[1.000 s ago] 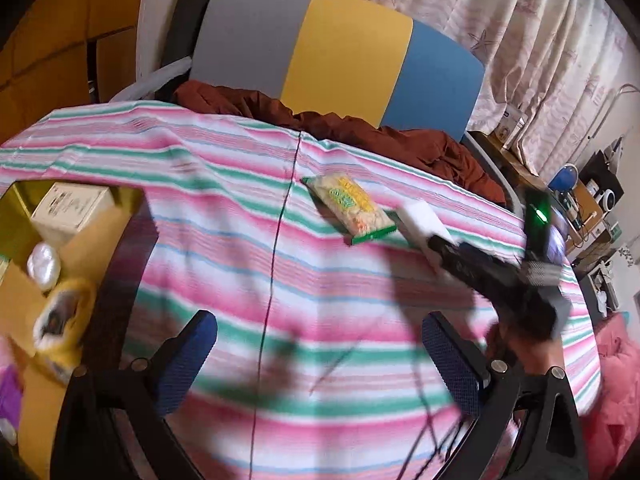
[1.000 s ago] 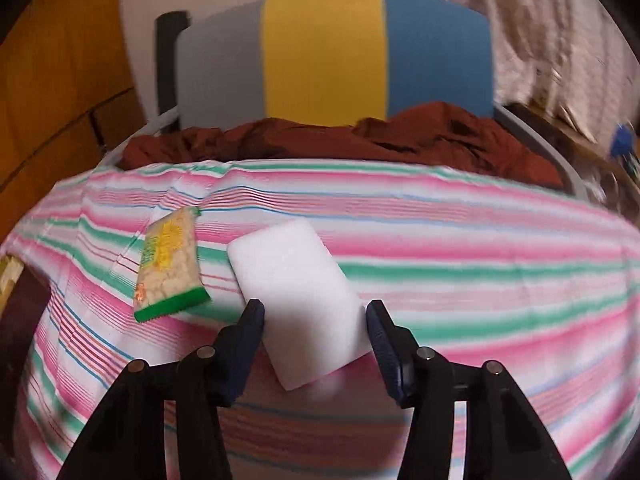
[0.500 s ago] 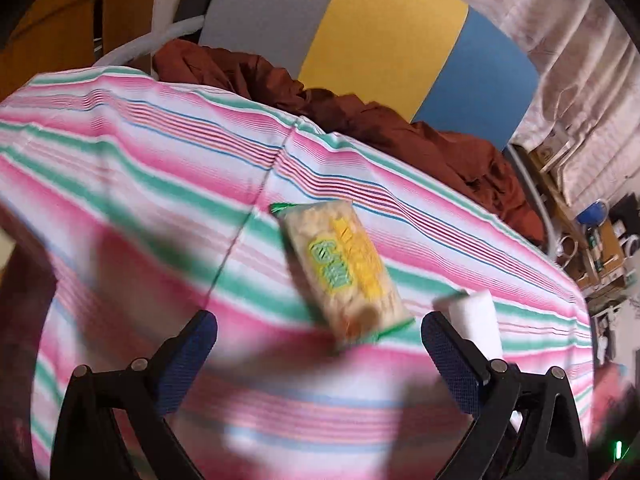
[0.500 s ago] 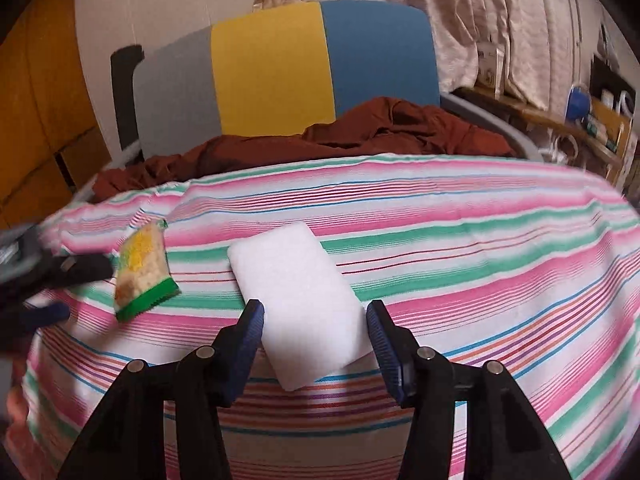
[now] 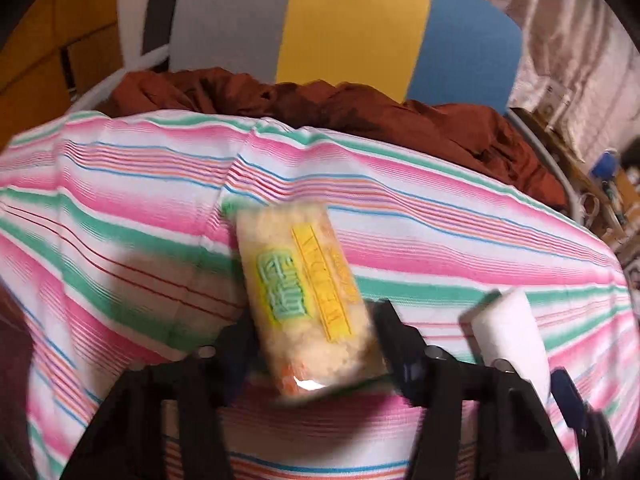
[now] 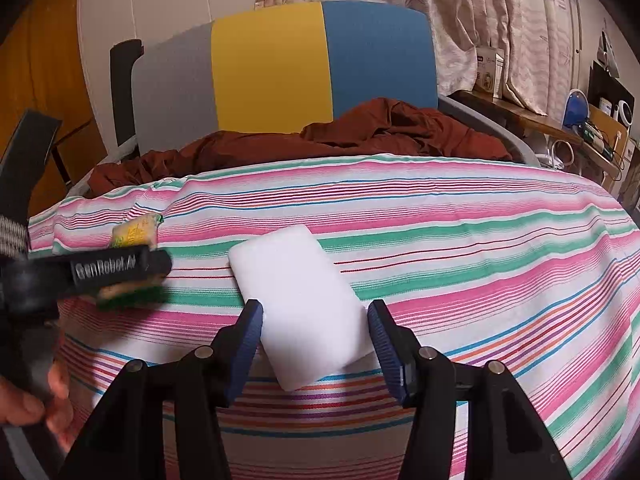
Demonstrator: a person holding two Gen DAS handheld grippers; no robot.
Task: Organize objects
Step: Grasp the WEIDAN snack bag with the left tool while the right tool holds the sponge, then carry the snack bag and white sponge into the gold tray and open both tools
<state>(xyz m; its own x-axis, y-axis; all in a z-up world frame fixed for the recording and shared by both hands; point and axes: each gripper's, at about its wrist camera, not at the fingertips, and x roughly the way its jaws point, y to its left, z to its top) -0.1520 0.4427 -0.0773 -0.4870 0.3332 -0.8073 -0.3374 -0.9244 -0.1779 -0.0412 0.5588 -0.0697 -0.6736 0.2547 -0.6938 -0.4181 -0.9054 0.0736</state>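
Observation:
A snack packet [image 5: 296, 280] of pale crackers with a yellow and green label lies on the striped tablecloth [image 5: 440, 240]. My left gripper [image 5: 312, 320] straddles its near end, jaws closing, and the blue pads touch both long sides. The right wrist view shows that gripper [image 6: 120, 268] at the left, over the packet [image 6: 134, 232]. A white sponge block [image 6: 296, 292] sits low over the cloth between the pads of my right gripper [image 6: 314, 312]. Those jaws are easing open while the pads still touch its sides. The sponge [image 5: 508, 328] also shows at the right of the left wrist view.
A chair [image 6: 272, 76] with a grey, yellow and blue back stands behind the table, with a rust-brown cloth [image 6: 360, 136] heaped on its seat. A cluttered shelf [image 6: 580, 120] and curtains [image 6: 500, 20] fill the far right. A hand [image 6: 28, 400] holds the left gripper's handle.
My left gripper moved in over the snack packet and its wide-open jaws closed onto the packet's sides. The right gripper stayed on the sponge, tilting slightly.

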